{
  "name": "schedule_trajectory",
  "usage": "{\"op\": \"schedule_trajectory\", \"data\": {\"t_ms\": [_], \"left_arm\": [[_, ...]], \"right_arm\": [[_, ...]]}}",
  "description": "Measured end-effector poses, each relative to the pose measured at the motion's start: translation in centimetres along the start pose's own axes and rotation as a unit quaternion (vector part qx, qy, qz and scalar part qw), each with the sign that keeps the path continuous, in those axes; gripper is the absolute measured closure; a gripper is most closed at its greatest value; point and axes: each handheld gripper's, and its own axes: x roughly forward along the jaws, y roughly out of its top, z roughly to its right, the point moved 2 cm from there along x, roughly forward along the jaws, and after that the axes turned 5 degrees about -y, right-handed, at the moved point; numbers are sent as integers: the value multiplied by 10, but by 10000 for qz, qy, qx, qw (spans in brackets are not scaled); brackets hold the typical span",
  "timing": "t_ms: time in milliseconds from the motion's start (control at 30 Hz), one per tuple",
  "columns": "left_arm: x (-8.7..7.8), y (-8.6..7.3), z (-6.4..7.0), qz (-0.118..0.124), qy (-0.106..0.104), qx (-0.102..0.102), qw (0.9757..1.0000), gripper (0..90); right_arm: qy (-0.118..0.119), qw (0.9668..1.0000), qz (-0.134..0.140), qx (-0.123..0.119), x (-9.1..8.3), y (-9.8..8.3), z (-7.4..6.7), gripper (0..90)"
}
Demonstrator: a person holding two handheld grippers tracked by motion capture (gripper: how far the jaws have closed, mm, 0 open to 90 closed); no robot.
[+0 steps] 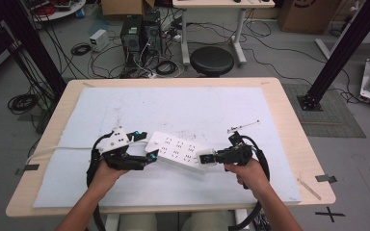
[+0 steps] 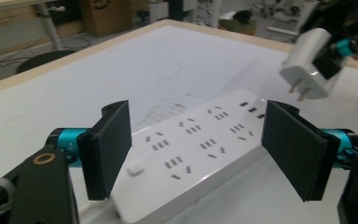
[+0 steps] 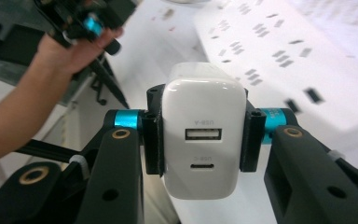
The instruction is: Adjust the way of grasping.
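We found the white multi-socket power strip (image 1: 179, 150) lying flat and slanted on the pale blue-white mat (image 1: 183, 108) that covered most of the light wooden table (image 1: 289, 125), in the near half of the mat between the two hands. The mat beyond the strip lay bare up to its far edge, apart from a thin metal rod (image 1: 243, 126) near the right side, and a strip of open mat ran along the near edge in front of the person. In the high view, the left gripper (image 1: 150, 158) sat at the strip's left end and the right gripper (image 1: 207, 158) over its right end. In the left gripper view, we noted the left gripper (image 2: 196, 148) standing wide apart, its black pads (image 2: 111, 147) on either side of the strip's near end and clear of its sides, with the small white switch visible between them; nothing was clamped. In the right gripper view, the right gripper (image 3: 200, 140) was clamped on the sides of a white rounded USB charger plug (image 3: 201, 135), its two ports facing the camera. From the left gripper view, the same charger (image 2: 305, 65) hung tilted above the strip's far end, its two metal prongs pointing down and apart from the sockets.
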Motion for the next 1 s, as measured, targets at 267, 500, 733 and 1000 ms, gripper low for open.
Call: {"op": "schedule_trajectory", "data": {"t_ms": [267,500,733,1000], "left_arm": [[-16,-6,-16,2,414,-146,9990,241],[-24,-11,-23,-4,597,-137,9981,241],[-30,-12,-26,69,614,-142,9980,241],[-36,-13,-30,33,707,-153,9974,241]], "right_arm": [[-656,9977,-87,-165,-22,-3,9,626],[-1343,9891,-355,-491,-38,-2,12,626],[-1959,9755,-621,-790,-52,-2,12,626],[-2259,9668,-731,-947,-62,-2,13,626]]}}
